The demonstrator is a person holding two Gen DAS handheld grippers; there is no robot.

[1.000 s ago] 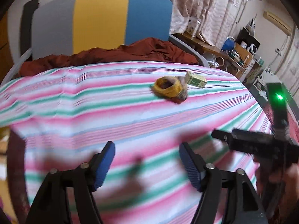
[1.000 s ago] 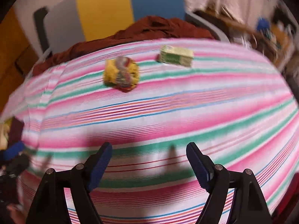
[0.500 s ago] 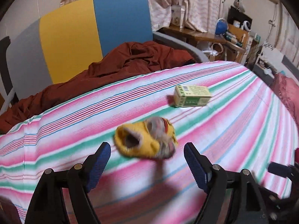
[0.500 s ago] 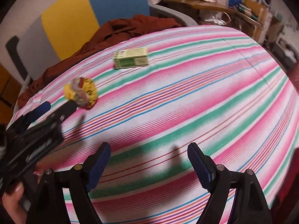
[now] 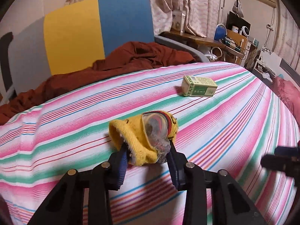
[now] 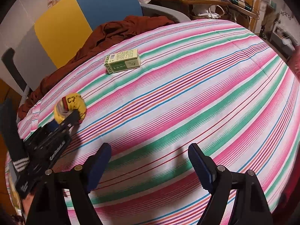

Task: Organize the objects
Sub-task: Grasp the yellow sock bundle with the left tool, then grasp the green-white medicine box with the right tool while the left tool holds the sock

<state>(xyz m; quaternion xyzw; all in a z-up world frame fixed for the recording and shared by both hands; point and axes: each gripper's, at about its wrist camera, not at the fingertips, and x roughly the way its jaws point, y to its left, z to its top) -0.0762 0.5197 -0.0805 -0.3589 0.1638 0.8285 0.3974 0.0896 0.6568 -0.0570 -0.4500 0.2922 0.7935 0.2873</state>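
A rolled yellow sock bundle [image 5: 142, 136] with a grey striped inside lies on the striped bedspread [image 5: 234, 131]. My left gripper [image 5: 147, 147] has it between its blue pads; the jaws are closing and both pads press into the knit. In the right wrist view the same sock bundle [image 6: 72, 103] sits at the left with the left gripper [image 6: 74, 117] clamped on it. A green and cream carton [image 5: 199, 88] lies flat further back, also the carton [image 6: 123, 61] in the right view. My right gripper [image 6: 150, 148] hovers open over bare bedspread, nothing between its fingers.
A crumpled rust-brown blanket [image 5: 142, 56] lies along the far edge of the bed. Behind it stands a grey, yellow and blue panel [image 5: 93, 28]. A cluttered wooden desk [image 5: 225, 43] is at the back right, and a red cushion [image 5: 288, 93] at the right edge.
My left gripper moved forward and down to the sock bundle and its jaws went from wide apart to closed around it. The right gripper shifted sideways, rolled, then stayed open.
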